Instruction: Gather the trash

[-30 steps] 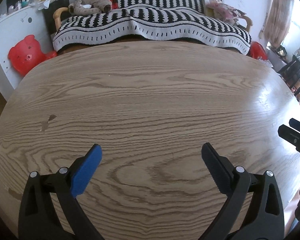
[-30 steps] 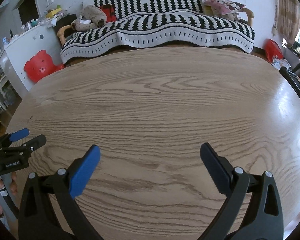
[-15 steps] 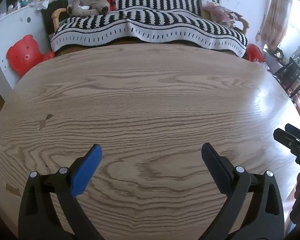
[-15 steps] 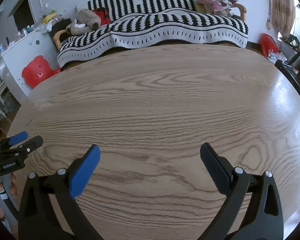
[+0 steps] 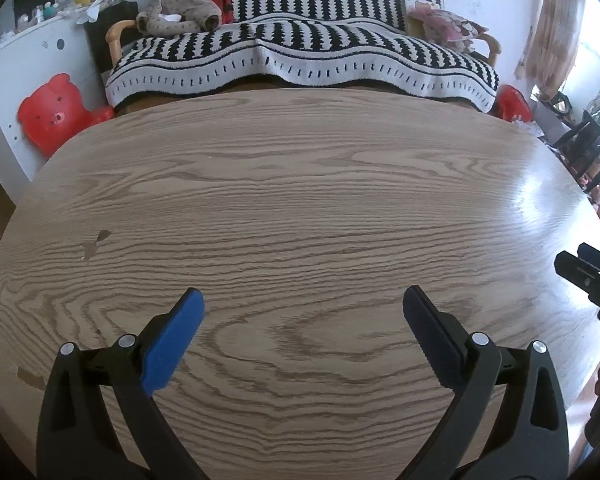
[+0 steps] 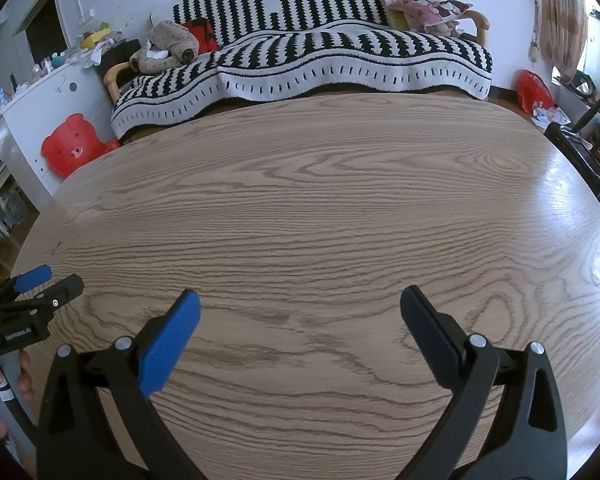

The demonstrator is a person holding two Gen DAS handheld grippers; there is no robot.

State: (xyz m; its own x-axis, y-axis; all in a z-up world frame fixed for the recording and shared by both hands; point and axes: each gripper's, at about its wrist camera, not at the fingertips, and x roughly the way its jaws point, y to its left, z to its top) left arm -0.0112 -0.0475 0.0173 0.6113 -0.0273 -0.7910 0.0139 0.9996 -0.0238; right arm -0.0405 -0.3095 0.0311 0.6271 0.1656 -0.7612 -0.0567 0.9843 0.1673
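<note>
A: Item 1, left claw: we logged it spread wide, nothing betw. the pads, hovering low over the counter.

B: Item 2, right claw: same, fingers apart, empty. Each claw showed at the edge of the other's view.

A: Item 3, trash: we found none. Counter top was bare wood in both views, only a couple of small chips or scuffs near the left edge, prob. surface damage, not litter.

B: Beyond the counter we noted a striped sofa w/ a soft toy, a red bear stool, and loose papers on the floor far right; too small to tell if those were trash.

A: Progress, our est.: either counter already cleared or collecting not yet begun. No bin or bag in view, so we couldn't tell which.
</note>
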